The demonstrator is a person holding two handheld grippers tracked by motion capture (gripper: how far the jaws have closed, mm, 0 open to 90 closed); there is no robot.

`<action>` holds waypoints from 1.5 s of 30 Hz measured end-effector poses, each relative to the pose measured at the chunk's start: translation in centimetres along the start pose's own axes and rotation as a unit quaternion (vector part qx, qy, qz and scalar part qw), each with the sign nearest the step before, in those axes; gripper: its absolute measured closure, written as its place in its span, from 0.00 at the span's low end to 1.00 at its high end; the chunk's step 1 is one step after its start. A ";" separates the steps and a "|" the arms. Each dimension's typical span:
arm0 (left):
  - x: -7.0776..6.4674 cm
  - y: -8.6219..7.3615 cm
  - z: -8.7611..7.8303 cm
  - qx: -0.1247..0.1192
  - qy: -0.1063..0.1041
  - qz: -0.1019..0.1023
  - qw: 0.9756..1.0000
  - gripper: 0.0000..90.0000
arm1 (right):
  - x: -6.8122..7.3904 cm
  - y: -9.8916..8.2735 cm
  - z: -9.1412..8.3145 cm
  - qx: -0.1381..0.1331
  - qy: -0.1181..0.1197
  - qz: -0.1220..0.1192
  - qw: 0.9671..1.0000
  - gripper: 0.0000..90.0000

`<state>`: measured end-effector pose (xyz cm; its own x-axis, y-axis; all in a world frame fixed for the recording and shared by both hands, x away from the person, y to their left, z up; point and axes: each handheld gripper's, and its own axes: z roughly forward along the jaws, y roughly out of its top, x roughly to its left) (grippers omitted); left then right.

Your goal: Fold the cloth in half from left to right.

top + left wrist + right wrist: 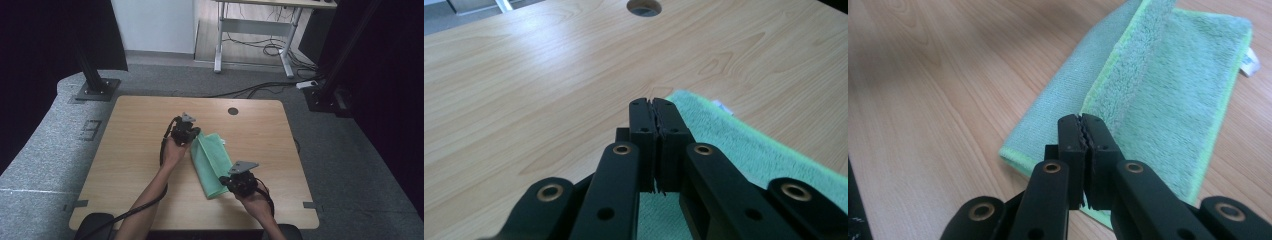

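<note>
Towel [211, 162] lies folded mid-frame on the bench [130, 150]; left hand-held gripper [186, 131] and right hand-held gripper [239, 182] are closed, empty.

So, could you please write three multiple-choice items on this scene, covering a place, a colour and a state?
1. Where does the cloth lie?
A. On the wooden table, between the two tools
B. On the floor
C. Draped over a chair

2. What colour is the cloth?
A. Red
B. Green
C. White

3. How do the left tool's jaws stand?
A. Wide open
B. Clamped on a cup
C. Shut, nothing between them

Key: 1 A, the high view shows it on the tabletop; 2 B, it is mint green; 3 C, the left gripper view shows the jaws closed together above the table.
</note>
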<state>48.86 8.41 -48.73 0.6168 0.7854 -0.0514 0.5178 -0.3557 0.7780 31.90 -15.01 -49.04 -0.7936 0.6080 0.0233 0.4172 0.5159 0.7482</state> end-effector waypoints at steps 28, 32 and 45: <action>-2.9 0.9 5.6 0.026 0.009 0.021 0.999 0.86 | -3.2 -3.4 0.4 0.031 -0.035 0.042 0.998 0.95; -3.3 1.3 5.3 0.011 0.010 0.029 0.999 0.68 | -3.5 -3.6 0.1 0.031 -0.045 0.046 0.997 0.89; -3.8 2.0 3.2 -0.004 0.001 0.043 0.999 0.35 | -4.4 -4.0 -1.0 0.026 -0.084 0.057 0.995 0.71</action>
<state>49.47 3.03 -48.98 0.6575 0.7532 0.0170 0.4584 -0.4178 0.7844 33.31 -20.37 -51.54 -0.6565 0.7543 -0.0085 0.5256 0.4654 0.7121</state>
